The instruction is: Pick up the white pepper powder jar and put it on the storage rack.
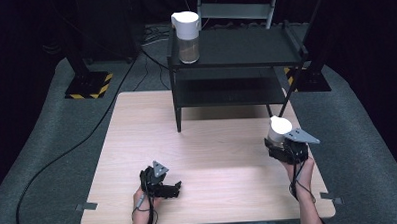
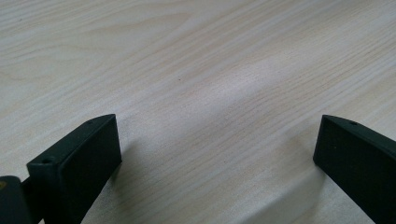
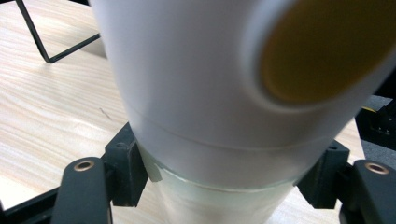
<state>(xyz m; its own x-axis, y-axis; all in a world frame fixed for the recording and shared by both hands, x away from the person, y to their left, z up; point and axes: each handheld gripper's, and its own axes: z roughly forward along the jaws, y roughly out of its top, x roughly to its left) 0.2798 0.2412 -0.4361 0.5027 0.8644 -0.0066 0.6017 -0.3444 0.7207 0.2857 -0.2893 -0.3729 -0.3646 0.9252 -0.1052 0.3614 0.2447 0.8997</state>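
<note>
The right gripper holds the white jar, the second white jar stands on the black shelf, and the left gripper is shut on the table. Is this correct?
Not quite. The left gripper is open: the left gripper view shows its jaws standing wide apart over the bare table. The rest holds: the right gripper holds the white jar, and the second jar stands on the black shelf.

light wood-grain table (image 1: 208,156) on grey carpet floor (image 1: 47,147). black metal two-tier shelf rack (image 1: 244,50) stands w/ front legs on table's far edge; white-lidded clear jug (image 1: 186,36) on top shelf, left corner.
</note>
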